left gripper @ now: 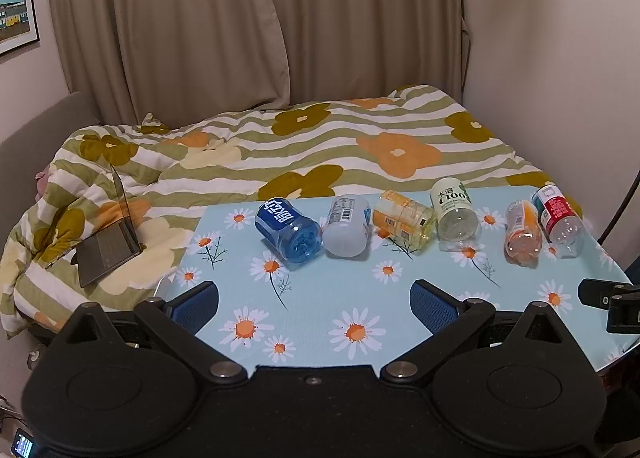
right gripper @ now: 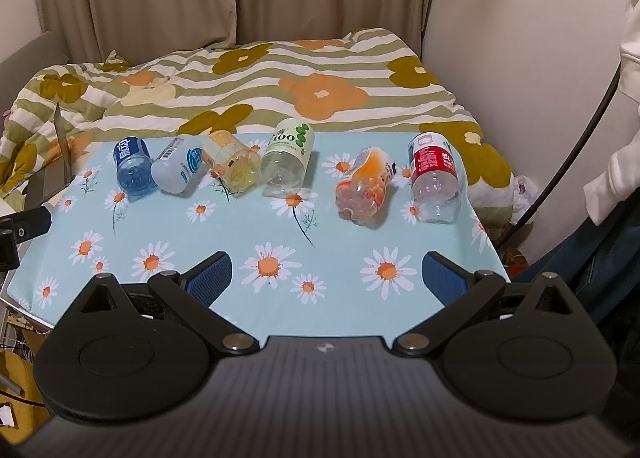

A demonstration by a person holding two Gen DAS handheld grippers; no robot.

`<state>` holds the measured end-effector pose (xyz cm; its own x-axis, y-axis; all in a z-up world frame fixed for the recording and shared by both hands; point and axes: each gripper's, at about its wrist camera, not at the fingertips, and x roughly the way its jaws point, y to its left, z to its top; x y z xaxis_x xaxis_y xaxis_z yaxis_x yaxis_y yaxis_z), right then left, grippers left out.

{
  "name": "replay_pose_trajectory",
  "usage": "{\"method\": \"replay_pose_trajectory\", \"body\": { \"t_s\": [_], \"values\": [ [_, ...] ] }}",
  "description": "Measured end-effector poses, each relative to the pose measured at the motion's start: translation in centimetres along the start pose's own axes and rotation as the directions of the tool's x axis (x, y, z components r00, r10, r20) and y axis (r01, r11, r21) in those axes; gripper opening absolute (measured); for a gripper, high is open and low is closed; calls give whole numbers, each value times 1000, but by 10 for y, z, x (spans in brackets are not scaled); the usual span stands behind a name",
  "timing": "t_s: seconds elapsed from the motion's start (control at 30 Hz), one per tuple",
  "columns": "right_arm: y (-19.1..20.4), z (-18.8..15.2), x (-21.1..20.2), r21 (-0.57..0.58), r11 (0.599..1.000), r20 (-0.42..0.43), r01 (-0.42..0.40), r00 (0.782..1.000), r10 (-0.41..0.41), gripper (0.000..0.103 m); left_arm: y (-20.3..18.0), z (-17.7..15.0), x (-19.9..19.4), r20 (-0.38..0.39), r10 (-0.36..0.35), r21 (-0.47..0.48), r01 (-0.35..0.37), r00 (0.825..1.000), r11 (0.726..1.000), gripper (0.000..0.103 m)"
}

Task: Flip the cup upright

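Observation:
Several bottle-cut cups lie on their sides in a row along the far part of the daisy-print table (left gripper: 320, 298): blue cup (left gripper: 289, 231) (right gripper: 134, 170), white cup (left gripper: 346, 231) (right gripper: 176, 170), yellow cup (left gripper: 404, 220) (right gripper: 234, 166), green-label cup (left gripper: 456, 214) (right gripper: 286, 162), orange cup (left gripper: 522, 232) (right gripper: 366, 186), red-label cup (left gripper: 560, 220) (right gripper: 434, 176). My left gripper (left gripper: 314, 306) is open and empty, near the table's front edge. My right gripper (right gripper: 326, 278) is open and empty, also short of the cups.
A bed with a striped flower quilt (left gripper: 320, 138) lies behind the table. A laptop (left gripper: 108, 242) rests on it at left. Curtains (left gripper: 240, 18) hang behind. A person's arm (right gripper: 624, 98) and a cable (right gripper: 580, 138) are at right. The other gripper's tip (left gripper: 600, 294) shows at the table's right edge.

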<state>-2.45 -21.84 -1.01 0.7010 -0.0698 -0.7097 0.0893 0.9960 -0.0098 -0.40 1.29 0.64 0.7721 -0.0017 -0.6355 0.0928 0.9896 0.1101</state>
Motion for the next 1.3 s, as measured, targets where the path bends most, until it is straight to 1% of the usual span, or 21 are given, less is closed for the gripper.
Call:
{"method": "replay_pose_trajectory", "body": {
  "t_s": [0.73,1.3],
  "values": [
    [2,1,2,2,1000,-7,-4,1000,4,103,-2,3,8,-10,-7,6,7,1000,1000,103],
    [6,2,1,5,1000,-10,-3,1000,3,103,1,5,9,0,-13,13,13,1000,1000,103]
  ]
}}
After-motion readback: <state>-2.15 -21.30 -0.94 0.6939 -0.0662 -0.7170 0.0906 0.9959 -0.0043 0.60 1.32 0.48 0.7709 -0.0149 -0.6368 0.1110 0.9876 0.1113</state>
